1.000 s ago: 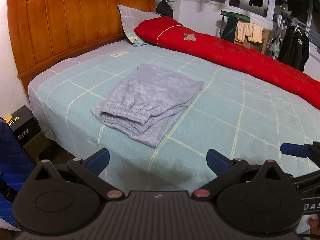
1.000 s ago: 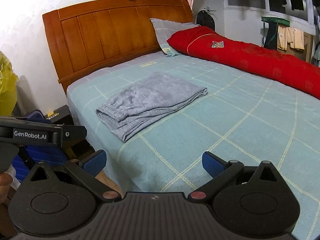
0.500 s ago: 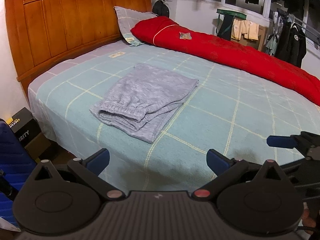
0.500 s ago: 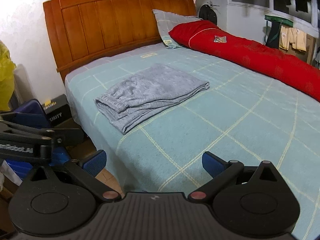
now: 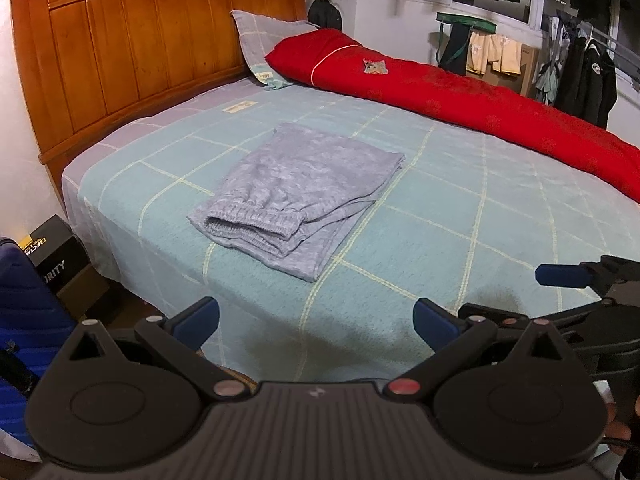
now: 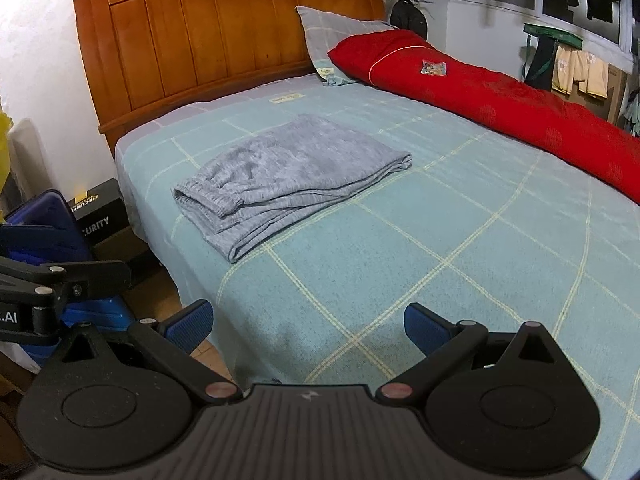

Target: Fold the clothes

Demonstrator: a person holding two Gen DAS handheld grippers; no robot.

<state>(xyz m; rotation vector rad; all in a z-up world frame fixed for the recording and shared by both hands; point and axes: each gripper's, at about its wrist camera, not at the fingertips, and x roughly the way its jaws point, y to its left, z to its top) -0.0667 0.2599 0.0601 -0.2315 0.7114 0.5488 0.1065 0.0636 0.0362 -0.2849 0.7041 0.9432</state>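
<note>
Your left gripper [image 5: 316, 316] and right gripper [image 6: 306, 318] both gape wide and empty at the bed's [image 5: 460, 208] near edge, well short of the folded grey trousers [image 5: 296, 190] lying on it.

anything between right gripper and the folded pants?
Only bare checked bedspread between the right gripper and the folded grey pants, shown in the right wrist view.

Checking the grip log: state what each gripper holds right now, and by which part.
Nothing is held. The left gripper and right gripper both have their jaws open and empty; the folded grey pants lie untouched on the bed.
</note>
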